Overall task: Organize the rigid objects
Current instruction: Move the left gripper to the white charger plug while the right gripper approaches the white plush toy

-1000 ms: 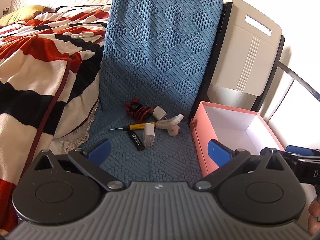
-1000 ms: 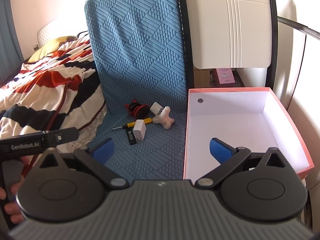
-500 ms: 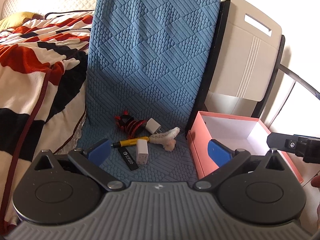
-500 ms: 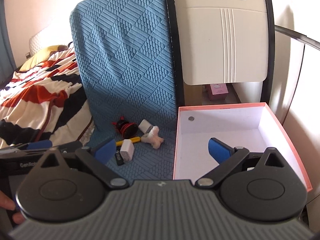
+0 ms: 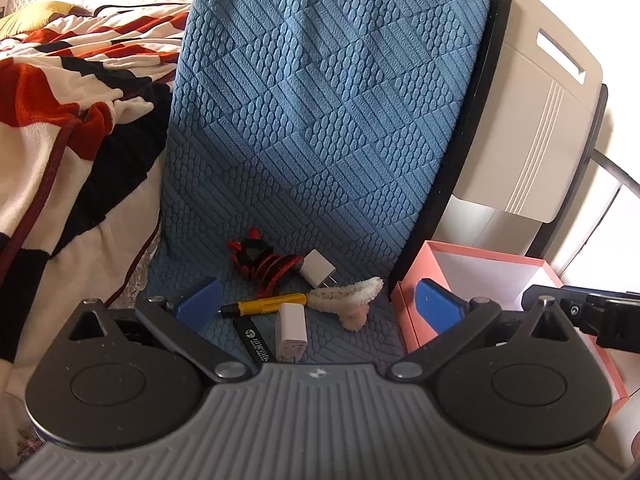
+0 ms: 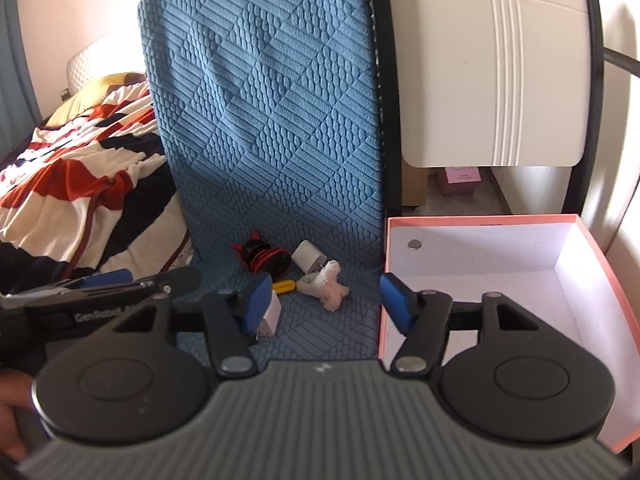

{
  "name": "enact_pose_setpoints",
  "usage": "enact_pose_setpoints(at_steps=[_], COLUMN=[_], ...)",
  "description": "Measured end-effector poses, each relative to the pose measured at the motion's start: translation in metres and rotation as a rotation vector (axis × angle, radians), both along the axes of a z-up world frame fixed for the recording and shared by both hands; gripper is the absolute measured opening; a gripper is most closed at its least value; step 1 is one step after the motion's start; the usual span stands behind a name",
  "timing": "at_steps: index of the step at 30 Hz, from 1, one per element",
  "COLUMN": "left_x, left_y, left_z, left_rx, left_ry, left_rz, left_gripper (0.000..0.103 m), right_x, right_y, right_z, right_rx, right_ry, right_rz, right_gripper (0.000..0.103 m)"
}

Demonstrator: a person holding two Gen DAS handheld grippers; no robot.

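Small items lie on a blue textured chair seat (image 5: pixel 352 344): a red and black cable coil (image 5: pixel 260 262), a white plug (image 5: pixel 318 273), a yellow screwdriver (image 5: pixel 264 304), a white charger (image 5: pixel 291 332), a black stick (image 5: pixel 254 342) and a fluffy white piece (image 5: pixel 352 300). My left gripper (image 5: pixel 316 306) is open and empty just above the charger and screwdriver. My right gripper (image 6: pixel 326 296) is open and empty, between the items and a pink box (image 6: pixel 480 280) with a white inside. The coil (image 6: pixel 264 256), plug (image 6: pixel 306 256) and fluffy piece (image 6: pixel 326 280) show in the right wrist view.
A striped red, black and white blanket (image 5: pixel 60 128) lies on the bed to the left. A cream panel (image 5: pixel 528 120) in a black frame stands behind the box (image 5: pixel 412 308). A small round disc (image 6: pixel 414 244) lies in the box.
Both grippers have moved forward and down toward the items on the seat. The right gripper's jaws stand narrower than before. Nothing has been picked up.
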State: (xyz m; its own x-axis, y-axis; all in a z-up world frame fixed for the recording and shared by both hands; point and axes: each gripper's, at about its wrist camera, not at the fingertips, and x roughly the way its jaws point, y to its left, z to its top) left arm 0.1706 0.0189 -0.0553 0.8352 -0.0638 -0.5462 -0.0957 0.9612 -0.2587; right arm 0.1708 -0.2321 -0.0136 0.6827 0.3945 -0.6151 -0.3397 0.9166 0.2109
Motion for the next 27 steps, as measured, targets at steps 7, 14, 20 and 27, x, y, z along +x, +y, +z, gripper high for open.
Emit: enact_pose_setpoints(at_steps=[7,14,20,27], left_x=[0.027,0.051,0.065,0.078], left_y=[0.014,0.024,0.026,0.012], left_z=[-0.035,-0.064,-0.083,-0.098], left_rx=[-0.021,-0.025,-0.055,-0.026], left_ry=[0.034,0.081,0.093,0.109], left_rz=[0.01,-0.022,-0.019,-0.04], left_gripper=[0.103,0.102,0.099,0.081], right_x=[0.023,0.054,0.084,0.112], right_y=[0.023,0.045,0.047,0.056], right_z=[-0.021,-0.048,-0.068,-0.082], right_rx=[0.015,0.043,0.104,0.123], right_ry=[0.007,0.086,0.154,0.189], right_rz=[-0.016,-0.016,-0.086,-0.109], right_gripper=[0.041,0.021,0.022,0.022])
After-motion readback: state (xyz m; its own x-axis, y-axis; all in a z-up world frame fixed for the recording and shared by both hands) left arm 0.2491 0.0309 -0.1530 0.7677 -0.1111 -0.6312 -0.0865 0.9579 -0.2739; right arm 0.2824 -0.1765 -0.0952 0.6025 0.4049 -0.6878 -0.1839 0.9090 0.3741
